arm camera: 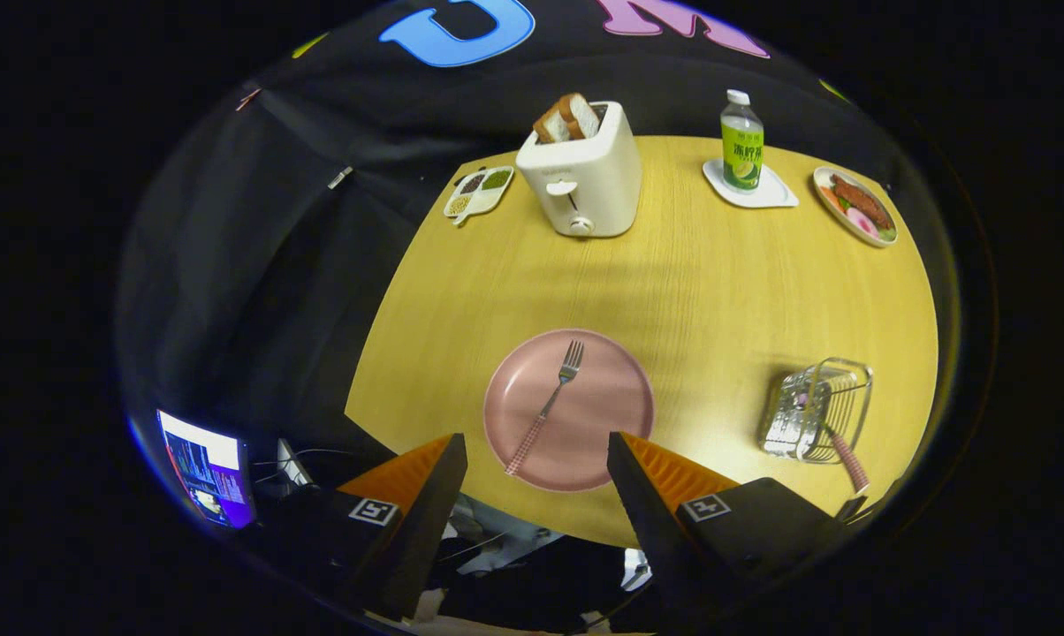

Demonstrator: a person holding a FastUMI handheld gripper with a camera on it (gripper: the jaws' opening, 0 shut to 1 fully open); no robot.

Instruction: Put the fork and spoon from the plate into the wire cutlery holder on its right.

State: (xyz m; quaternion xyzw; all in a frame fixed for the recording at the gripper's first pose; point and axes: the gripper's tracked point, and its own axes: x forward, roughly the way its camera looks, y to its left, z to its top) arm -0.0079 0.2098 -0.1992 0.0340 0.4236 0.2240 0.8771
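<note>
A pink plate lies on the yellow wooden table, just ahead of my fingers. On it rests a fork with a pink checked handle, tines pointing away from me. To the plate's right stands the wire cutlery holder; a pink checked handle leans out of it toward me, most likely the spoon's. My gripper hovers above the plate's near rim, open, with nothing between its orange-faced fingers.
At the table's far side stand a white toaster with bread slices, a small divided dish, a green-labelled bottle on a white coaster, and a plate of food. A lit screen sits low beyond the table's left edge.
</note>
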